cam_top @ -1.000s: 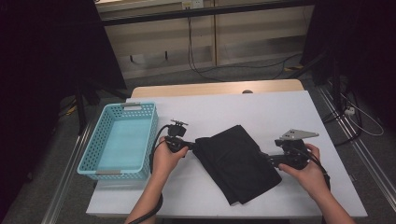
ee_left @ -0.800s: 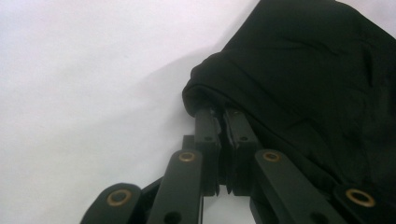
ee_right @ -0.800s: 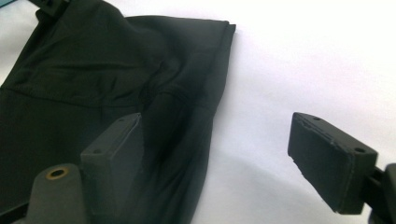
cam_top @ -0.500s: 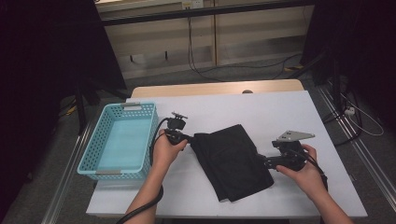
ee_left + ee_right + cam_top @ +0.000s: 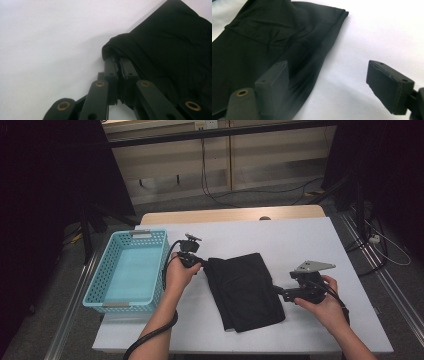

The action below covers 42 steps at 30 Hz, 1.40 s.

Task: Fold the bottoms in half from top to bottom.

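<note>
A black cloth [image 5: 245, 292] lies folded on the white table [image 5: 300, 240], near its middle. My left gripper [image 5: 202, 263] is shut on the cloth's far left corner. In the left gripper view its jaws [image 5: 117, 63] pinch the bunched edge of the cloth [image 5: 175, 47]. My right gripper [image 5: 276, 292] is at the cloth's right edge, held low and open. In the right gripper view the right gripper [image 5: 329, 82] has one jaw over the cloth [image 5: 262, 37] and the other over bare table, pressing on nothing.
A light blue plastic basket [image 5: 95, 285] stands empty at the table's left edge, just left of my left hand. Bare table surface lies behind and to the right of the cloth. Cables and dark stands are on the floor beyond the table.
My left gripper has pulled the cloth's corner a little away from the person, and the cloth has swung and drawn narrower. The right gripper has stayed put.
</note>
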### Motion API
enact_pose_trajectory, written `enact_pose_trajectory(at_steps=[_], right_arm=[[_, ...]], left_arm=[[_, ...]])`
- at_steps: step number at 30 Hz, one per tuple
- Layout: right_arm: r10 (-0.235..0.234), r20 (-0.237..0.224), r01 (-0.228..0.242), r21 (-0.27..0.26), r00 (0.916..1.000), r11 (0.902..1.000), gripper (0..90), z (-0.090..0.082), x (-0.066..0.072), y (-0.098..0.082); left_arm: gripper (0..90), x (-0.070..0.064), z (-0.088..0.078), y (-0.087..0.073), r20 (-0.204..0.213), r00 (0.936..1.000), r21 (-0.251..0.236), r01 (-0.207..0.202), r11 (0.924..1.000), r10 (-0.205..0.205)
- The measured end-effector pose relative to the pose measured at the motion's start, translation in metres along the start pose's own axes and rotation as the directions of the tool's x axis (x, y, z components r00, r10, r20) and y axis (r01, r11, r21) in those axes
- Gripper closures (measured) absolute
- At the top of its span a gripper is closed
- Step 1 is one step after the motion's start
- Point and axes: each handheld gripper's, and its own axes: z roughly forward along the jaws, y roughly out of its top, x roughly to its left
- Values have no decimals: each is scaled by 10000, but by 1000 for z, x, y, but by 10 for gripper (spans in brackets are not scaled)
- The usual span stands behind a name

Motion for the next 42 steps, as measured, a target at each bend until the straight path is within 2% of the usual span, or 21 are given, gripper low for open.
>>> enact_pose_trajectory(at_steps=[6,9,14,18,21,22,25,28,30,33,36,42], right_arm=[[-9,-29,9,-7,10000,10000,181,1,2,0],[-25,-37,25,-9,10000,10000,181,1,2,0],[-14,-59,14,5,10000,10000,180,2,3,0],[-55,-95,55,24,9999,10000,180,3,5,1],[-71,-93,72,37,9999,10000,180,3,5,0],[-71,-83,71,31,9999,10000,180,3,5,0],[-63,-89,63,-1,9999,10000,180,2,5,1],[-29,-80,29,-47,10000,10000,180,1,7,1],[-62,-119,62,-21,9999,10000,180,1,10,1],[-119,-158,119,9,9998,9999,180,4,16,1],[-129,-218,130,24,9997,9999,180,7,23,3],[-164,-211,169,265,9996,9995,181,16,37,2]], left_arm=[[852,2,4,4,-197,9998,-120,67,9999,-70],[852,1,6,6,-343,9994,-131,-99,9999,94],[853,1,8,11,-469,9989,-246,11,9997,-23],[854,-1,7,15,-561,9984,-488,-100,9988,72],[834,-2,9,14,-800,9966,-608,-232,9979,183],[807,-2,8,13,-969,9949,-675,-335,9972,269],[549,0,4,10,-1028,9947,-978,-31,9952,-70],[394,-1,-2,5,-1146,9934,-1181,-231,9927,95],[307,-3,-6,0,-1300,9905,-1295,-627,9896,457],[251,-6,-13,-7,-1141,9922,-1560,-684,9854,508],[226,-11,-18,-16,-1079,9910,-1585,-964,9826,798],[200,-14,-20,-36,-951,9903,-1497,-1149,9820,1014]])
